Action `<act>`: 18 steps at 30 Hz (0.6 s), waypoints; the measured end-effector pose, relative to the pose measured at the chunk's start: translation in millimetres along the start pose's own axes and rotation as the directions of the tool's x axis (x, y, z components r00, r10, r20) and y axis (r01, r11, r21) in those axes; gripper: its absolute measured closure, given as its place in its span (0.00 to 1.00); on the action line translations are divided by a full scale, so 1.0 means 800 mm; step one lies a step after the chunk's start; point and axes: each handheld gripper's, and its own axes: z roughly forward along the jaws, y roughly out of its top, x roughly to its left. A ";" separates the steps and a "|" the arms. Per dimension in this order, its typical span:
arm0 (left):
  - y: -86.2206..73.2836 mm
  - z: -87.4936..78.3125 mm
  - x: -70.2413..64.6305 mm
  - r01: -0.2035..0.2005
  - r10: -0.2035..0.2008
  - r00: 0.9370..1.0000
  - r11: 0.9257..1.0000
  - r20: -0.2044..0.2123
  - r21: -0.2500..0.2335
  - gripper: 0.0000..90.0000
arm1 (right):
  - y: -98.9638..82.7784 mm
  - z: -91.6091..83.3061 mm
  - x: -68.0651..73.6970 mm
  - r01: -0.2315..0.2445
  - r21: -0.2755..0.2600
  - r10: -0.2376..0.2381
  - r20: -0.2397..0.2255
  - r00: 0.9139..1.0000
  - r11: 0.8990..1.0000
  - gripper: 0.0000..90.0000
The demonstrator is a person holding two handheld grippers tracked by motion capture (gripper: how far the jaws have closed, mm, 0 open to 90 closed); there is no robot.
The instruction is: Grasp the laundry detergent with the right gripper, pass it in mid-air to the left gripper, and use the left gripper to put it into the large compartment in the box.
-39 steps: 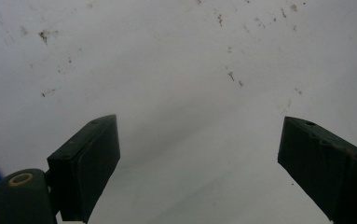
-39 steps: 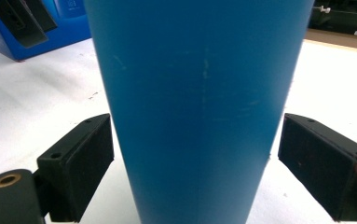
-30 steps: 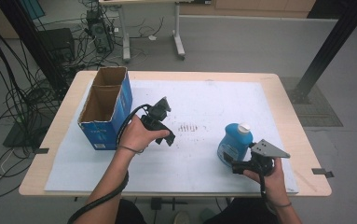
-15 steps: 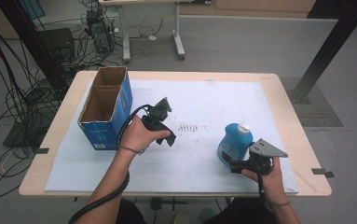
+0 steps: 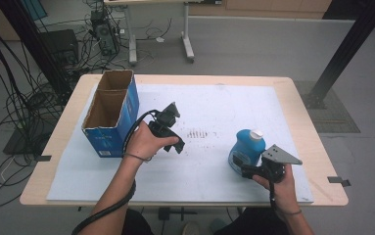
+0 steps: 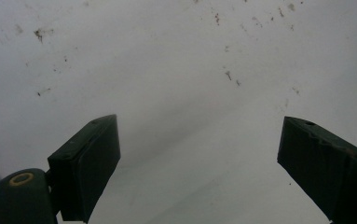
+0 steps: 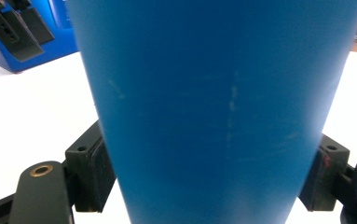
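Compared with the frames from a second and half a second ago, nothing has visibly moved: both hands, the bottle and the box hold the same positions.

The right gripper point(image 5: 246, 171) sits at the near right of the table, its jaws pressed against both sides of the blue bottle point(image 5: 246, 148); the right gripper view shows the jaw pads flush on the bottle's body point(image 7: 213, 112). The bottle stands upright with a white cap point(image 5: 257, 133), on the white sheet point(image 5: 234, 105).

The left gripper point(image 5: 171, 128) is held over the middle of the sheet, just beside the blue cardboard box point(image 5: 110, 115). Its jaws stand wide apart with nothing between them; the left gripper view shows bare, speckled sheet point(image 6: 185, 84) under them.

The box is open-topped and stands at the left of the sheet. The sheet covers most of a wooden table point(image 5: 297, 105) and carries a patch of dark marks point(image 5: 198, 133) near its centre.

Beyond the table: grey floor, tangled black cables point(image 5: 9, 73) at left, a second table's legs point(image 5: 187, 39), and a black post point(image 5: 344, 54) at right.
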 end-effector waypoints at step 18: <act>0.001 -0.002 -0.001 -0.002 0.002 1.000 1.000 0.002 -0.002 0.15 | -0.001 -0.001 0.001 -0.007 -0.006 0.007 -0.011 1.000 1.000 0.44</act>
